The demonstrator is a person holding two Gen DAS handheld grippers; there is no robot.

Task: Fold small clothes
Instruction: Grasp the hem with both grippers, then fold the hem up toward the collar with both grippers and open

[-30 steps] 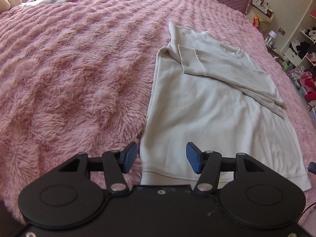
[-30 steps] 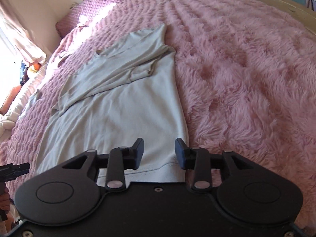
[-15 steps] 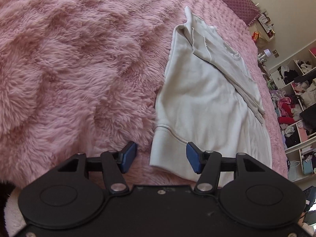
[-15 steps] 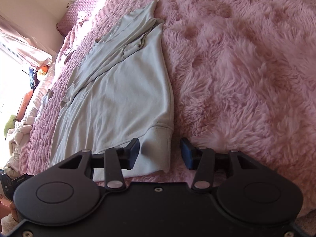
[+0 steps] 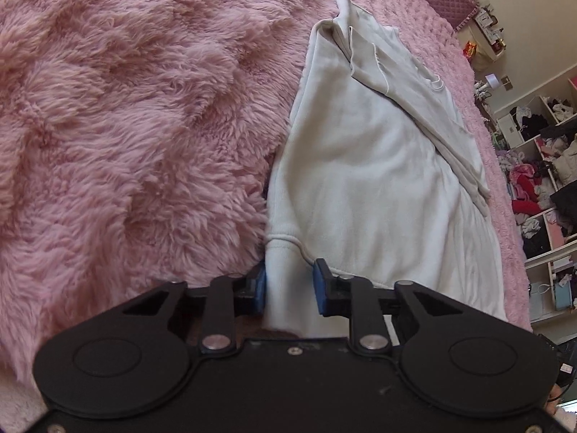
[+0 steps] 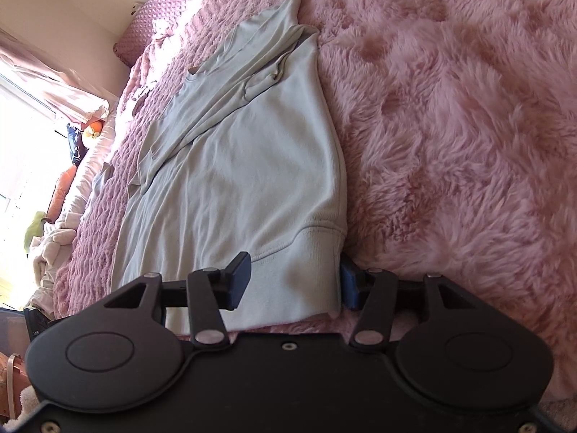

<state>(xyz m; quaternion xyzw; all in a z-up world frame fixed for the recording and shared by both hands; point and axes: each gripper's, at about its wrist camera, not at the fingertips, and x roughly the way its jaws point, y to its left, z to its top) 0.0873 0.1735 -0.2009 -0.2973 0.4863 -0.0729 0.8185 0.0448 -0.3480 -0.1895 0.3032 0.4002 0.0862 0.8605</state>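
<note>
A pale cream sweatshirt (image 5: pixel 364 180) lies flat on the fluffy pink bedspread (image 5: pixel 126 108), both sleeves folded across its chest. My left gripper (image 5: pixel 288 285) has its jaws around the left corner of the ribbed hem, closing on the cloth with a gap still showing. In the right wrist view the sweatshirt (image 6: pixel 234 166) looks pale blue-grey. My right gripper (image 6: pixel 294 283) is open wide, its jaws straddling the right hem corner.
The pink bedspread (image 6: pixel 450 126) spreads wide on both sides. A quilted purple headboard (image 6: pixel 162 11) stands at the far end. Cluttered shelves (image 5: pixel 541 180) stand past one bed edge. Pillows and toys (image 6: pixel 54 198) lie under a bright window past the other.
Both grippers have moved down and forward onto the hem corners. The left jaws have narrowed around the cloth. The right jaws have opened wider around their corner.
</note>
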